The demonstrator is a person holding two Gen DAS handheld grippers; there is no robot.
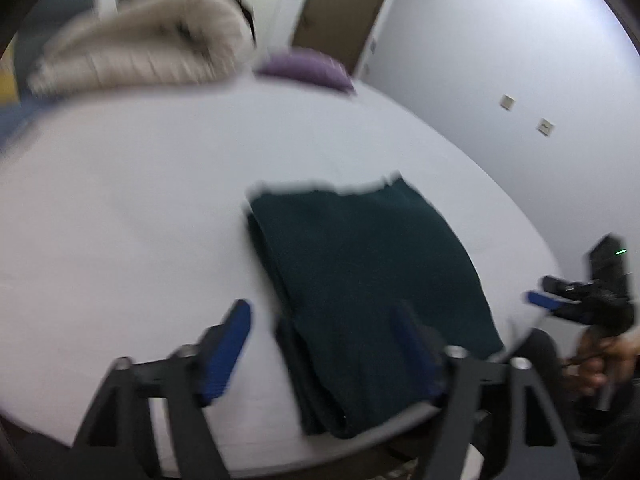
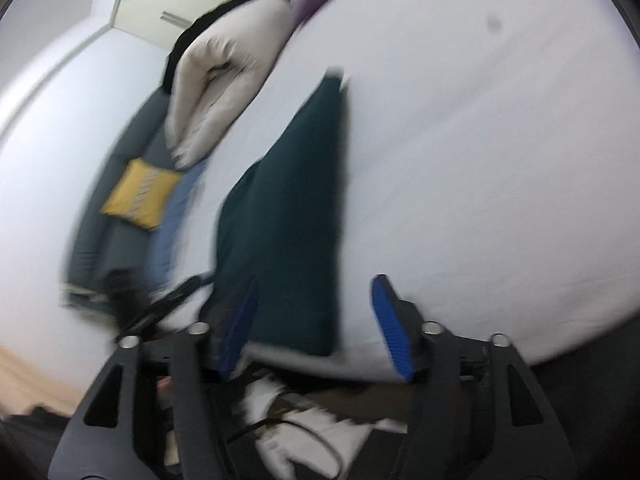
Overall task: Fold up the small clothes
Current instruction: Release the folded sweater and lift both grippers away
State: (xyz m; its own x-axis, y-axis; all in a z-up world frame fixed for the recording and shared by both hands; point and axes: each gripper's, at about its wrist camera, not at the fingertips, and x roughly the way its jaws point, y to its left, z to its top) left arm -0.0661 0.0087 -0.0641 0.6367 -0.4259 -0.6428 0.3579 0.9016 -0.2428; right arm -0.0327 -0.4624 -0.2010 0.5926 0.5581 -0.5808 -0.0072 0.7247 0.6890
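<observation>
A dark green garment [image 1: 360, 280] lies folded flat on the white bed surface [image 1: 140, 200], near its front edge. My left gripper [image 1: 324, 344] is open and empty, its blue pads above the garment's near left edge. The right gripper shows in the left wrist view [image 1: 540, 300] at the far right, off the bed's edge. In the right wrist view the garment [image 2: 288, 220] runs away from me, and my right gripper [image 2: 316, 320] is open and empty over its near end. Both views are motion-blurred.
A folded cream quilt [image 1: 152, 48] and a purple cushion [image 1: 308, 68] lie at the bed's far side. A grey sofa [image 2: 120, 160] with a yellow cushion [image 2: 140, 196] stands beyond the bed. A brown door [image 1: 344, 8] is in the far wall.
</observation>
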